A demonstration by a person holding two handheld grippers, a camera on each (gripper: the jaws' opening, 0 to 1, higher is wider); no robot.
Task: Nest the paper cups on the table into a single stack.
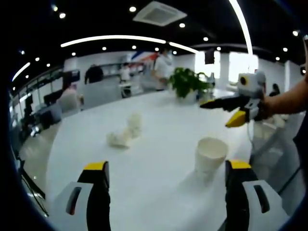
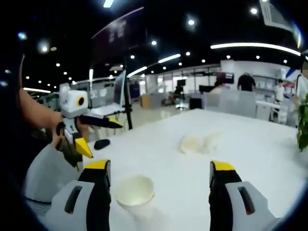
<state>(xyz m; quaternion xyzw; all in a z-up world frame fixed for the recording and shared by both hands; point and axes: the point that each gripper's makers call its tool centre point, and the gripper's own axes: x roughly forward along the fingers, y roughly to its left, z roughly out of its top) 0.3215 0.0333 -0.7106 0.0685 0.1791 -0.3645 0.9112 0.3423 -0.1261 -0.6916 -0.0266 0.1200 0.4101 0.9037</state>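
Left claw (image 1: 166, 185) with black jaws, yellow tips, grey housings, right claw (image 2: 159, 185) alike, bare forearms

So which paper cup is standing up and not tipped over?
The paper cup nearest the grippers stands upright with its open mouth facing up. The two other cups, farther across the white table, lie tipped on their sides.

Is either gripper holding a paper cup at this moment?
No. In the left gripper view the upright paper cup stands free on the white table, and both the left gripper and right gripper are open and empty.
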